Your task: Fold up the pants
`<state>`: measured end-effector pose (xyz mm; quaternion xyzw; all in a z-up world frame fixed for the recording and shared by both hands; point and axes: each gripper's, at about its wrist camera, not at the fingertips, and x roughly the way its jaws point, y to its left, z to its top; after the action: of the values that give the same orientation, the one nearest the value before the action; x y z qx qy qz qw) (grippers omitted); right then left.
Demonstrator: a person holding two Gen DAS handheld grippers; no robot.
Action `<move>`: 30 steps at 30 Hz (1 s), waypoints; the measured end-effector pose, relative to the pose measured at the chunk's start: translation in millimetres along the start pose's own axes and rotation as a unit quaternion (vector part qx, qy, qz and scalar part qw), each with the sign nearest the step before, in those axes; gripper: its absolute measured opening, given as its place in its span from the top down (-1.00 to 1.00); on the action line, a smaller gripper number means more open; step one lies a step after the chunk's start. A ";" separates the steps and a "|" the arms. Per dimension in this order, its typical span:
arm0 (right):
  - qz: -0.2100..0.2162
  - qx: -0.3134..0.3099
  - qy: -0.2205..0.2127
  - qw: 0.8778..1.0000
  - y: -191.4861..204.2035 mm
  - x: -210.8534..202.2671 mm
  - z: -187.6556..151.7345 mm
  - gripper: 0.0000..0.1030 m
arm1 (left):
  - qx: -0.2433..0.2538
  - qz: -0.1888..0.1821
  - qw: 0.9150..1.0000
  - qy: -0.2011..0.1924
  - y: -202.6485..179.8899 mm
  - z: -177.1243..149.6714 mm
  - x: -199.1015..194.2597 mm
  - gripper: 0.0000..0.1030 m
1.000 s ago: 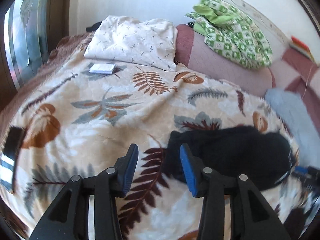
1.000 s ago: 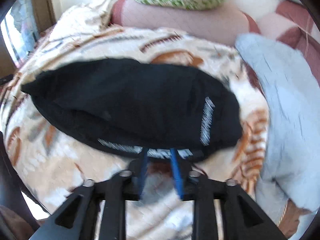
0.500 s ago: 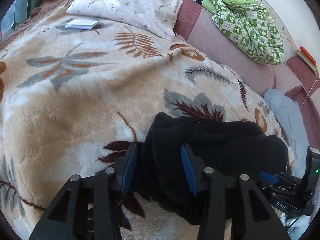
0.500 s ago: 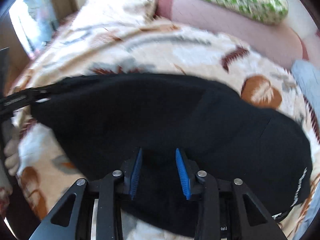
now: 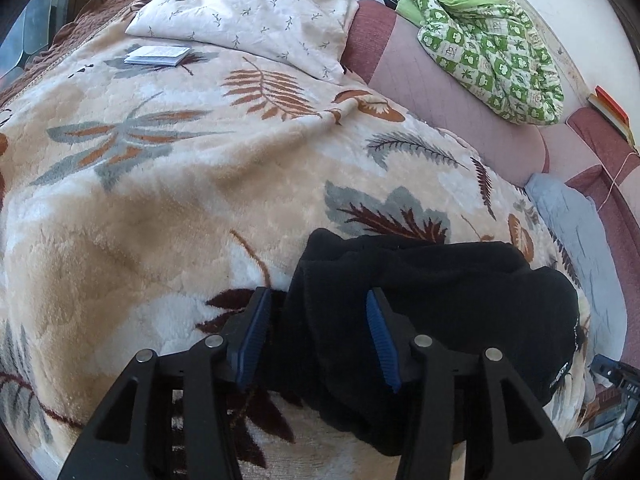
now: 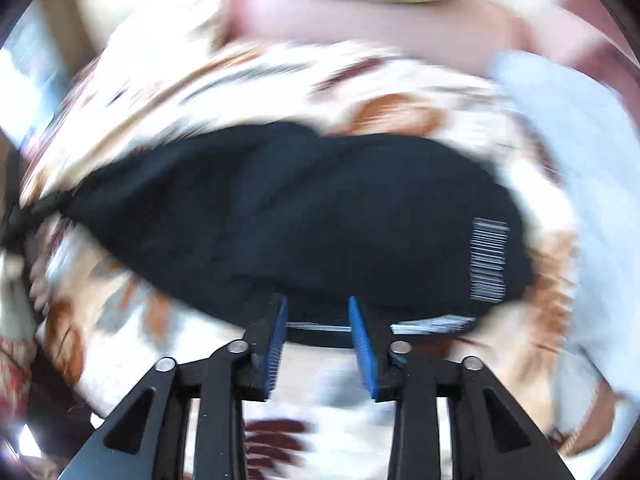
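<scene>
The black pants [image 5: 432,304] lie folded in a thick bundle on the leaf-patterned blanket [image 5: 168,200]. My left gripper [image 5: 318,312] is open, its blue pads straddling the bundle's left end, fabric between the fingers. In the blurred right wrist view the pants [image 6: 320,216] fill the middle, with a white striped print [image 6: 489,260] at their right. My right gripper [image 6: 317,312] is open at the bundle's near edge, just touching or just short of it.
A white pillow [image 5: 248,12] and a small booklet [image 5: 158,55] lie at the far end of the bed. A green patterned quilt [image 5: 492,36] sits on the pink headboard cushion [image 5: 448,96]. A light blue cloth [image 5: 576,236] lies right of the pants.
The right gripper pulled back from over the pants to their near edge and its view is blurred by motion. The left gripper stayed open around the bundle's left end.
</scene>
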<state>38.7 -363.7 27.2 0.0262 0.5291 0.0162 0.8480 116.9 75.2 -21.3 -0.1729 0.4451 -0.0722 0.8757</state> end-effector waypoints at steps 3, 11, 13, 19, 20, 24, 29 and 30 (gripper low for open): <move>0.034 0.123 -0.015 0.992 -64.7 -10.1 -10.1 0.13 | 0.007 0.005 1.000 -0.002 -0.6 0.0 0.6 0.05; 0.105 0.276 -0.032 0.955 -106.7 15.3 -27.2 0.13 | 0.013 0.009 1.000 -0.005 -2.0 -2.5 0.4 0.03; 0.082 0.293 -0.034 0.952 -109.1 24.2 -24.6 0.13 | 0.013 0.009 1.000 -0.005 -1.7 -2.6 0.4 0.03; 0.050 0.304 -0.039 0.951 -113.9 56.0 -4.0 0.08 | 0.020 0.011 1.000 -0.008 -4.5 -4.2 0.5 -0.03; 0.057 0.306 -0.030 0.950 -113.6 61.7 -2.3 0.12 | 0.024 0.013 1.000 -0.009 -5.7 -4.7 0.4 -0.04; 0.078 0.301 -0.037 0.950 -119.0 49.8 -11.0 0.79 | 0.029 0.013 0.999 -0.008 -6.1 -4.4 0.4 -0.06; 0.071 0.300 -0.068 0.949 -138.1 6.7 -26.9 0.83 | 0.028 0.010 1.000 -0.007 -8.6 -5.6 0.8 -0.13; 0.071 0.303 -0.073 0.947 -142.8 1.2 -28.2 0.83 | 0.030 0.010 0.999 -0.007 -8.9 -5.5 1.2 -0.15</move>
<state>13.9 -505.3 4.9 0.3206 0.4427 -0.0869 0.8329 113.4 65.3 -21.9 -0.1426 0.4381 -0.0759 0.8843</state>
